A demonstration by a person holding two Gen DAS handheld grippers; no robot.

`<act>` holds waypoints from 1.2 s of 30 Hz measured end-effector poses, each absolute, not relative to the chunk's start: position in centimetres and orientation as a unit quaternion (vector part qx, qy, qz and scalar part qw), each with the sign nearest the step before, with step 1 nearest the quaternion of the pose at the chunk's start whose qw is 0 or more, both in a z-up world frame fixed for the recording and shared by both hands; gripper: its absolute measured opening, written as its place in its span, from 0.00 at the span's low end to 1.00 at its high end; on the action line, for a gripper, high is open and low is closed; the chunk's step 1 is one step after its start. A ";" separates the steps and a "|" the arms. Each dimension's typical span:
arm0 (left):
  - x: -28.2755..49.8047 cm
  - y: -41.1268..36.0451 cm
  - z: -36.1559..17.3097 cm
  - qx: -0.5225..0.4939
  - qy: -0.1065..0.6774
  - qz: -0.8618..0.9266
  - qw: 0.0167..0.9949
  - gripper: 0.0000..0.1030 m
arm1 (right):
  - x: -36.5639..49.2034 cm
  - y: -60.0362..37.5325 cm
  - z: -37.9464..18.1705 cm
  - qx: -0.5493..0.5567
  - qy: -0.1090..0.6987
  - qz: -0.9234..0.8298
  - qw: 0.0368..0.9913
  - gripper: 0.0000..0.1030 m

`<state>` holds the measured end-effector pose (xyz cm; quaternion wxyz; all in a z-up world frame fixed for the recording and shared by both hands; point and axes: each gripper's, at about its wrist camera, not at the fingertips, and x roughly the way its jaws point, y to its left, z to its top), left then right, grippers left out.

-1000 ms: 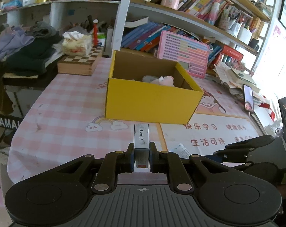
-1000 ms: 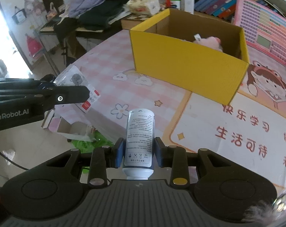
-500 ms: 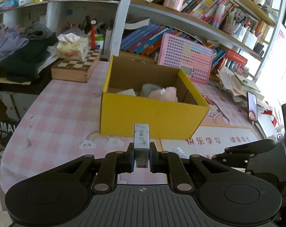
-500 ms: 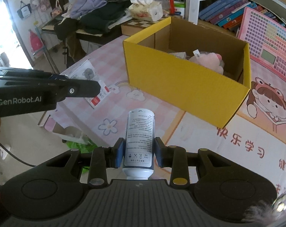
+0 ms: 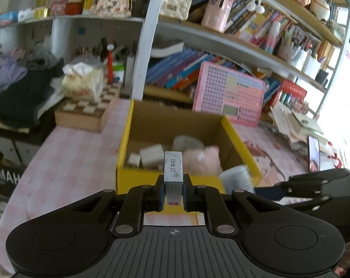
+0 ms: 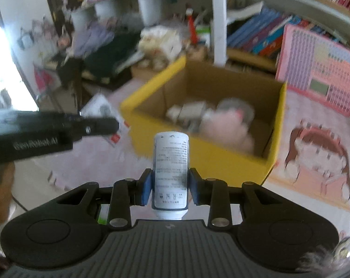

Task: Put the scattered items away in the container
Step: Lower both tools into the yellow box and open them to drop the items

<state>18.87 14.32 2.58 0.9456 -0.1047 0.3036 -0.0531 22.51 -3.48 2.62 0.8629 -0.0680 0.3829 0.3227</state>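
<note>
Two items are carried: a staple box (image 5: 173, 168) clamped in the left gripper (image 5: 173, 193), a white bottle (image 6: 171, 170) clamped in the right gripper (image 6: 170, 191). If released short of the yellow box (image 6: 198, 155) ahead, either could be dropped outside its near wall.

Pink checked table (image 5: 66, 159): yellow box (image 5: 138, 180), chessboard box (image 5: 87, 111), pink keyboard toy (image 5: 228, 97).

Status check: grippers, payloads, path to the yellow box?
Left gripper shut on staple box. Right gripper shut on white bottle. Yellow box ahead, open, pink plush inside. Nothing in the way.
</note>
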 end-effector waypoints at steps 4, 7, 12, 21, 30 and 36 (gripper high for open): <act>21.4 14.0 3.1 -0.093 0.293 -0.054 0.950 0.13 | 25.0 -3.9 4.3 -0.060 0.358 0.322 0.874 0.30; 23.5 13.4 2.8 -0.082 0.294 -0.053 0.951 0.13 | 27.4 -3.7 4.7 -0.060 0.347 0.319 0.880 0.30; 27.5 12.7 1.6 -0.067 0.312 -0.047 0.947 0.13 | 32.6 -3.1 4.1 -0.061 0.348 0.304 0.885 0.30; 34.4 11.0 -1.4 -0.076 0.387 -0.052 0.917 0.13 | 42.8 -1.4 -0.1 -0.069 0.420 0.275 0.862 0.30; 37.6 10.2 -3.0 -0.079 0.432 -0.036 0.898 0.13 | 45.4 -0.7 -3.5 -0.065 0.481 0.270 0.832 0.30; 38.7 9.8 -4.0 -0.069 0.453 -0.029 0.888 0.13 | 45.1 -2.1 -2.2 -0.037 0.449 0.275 0.849 0.41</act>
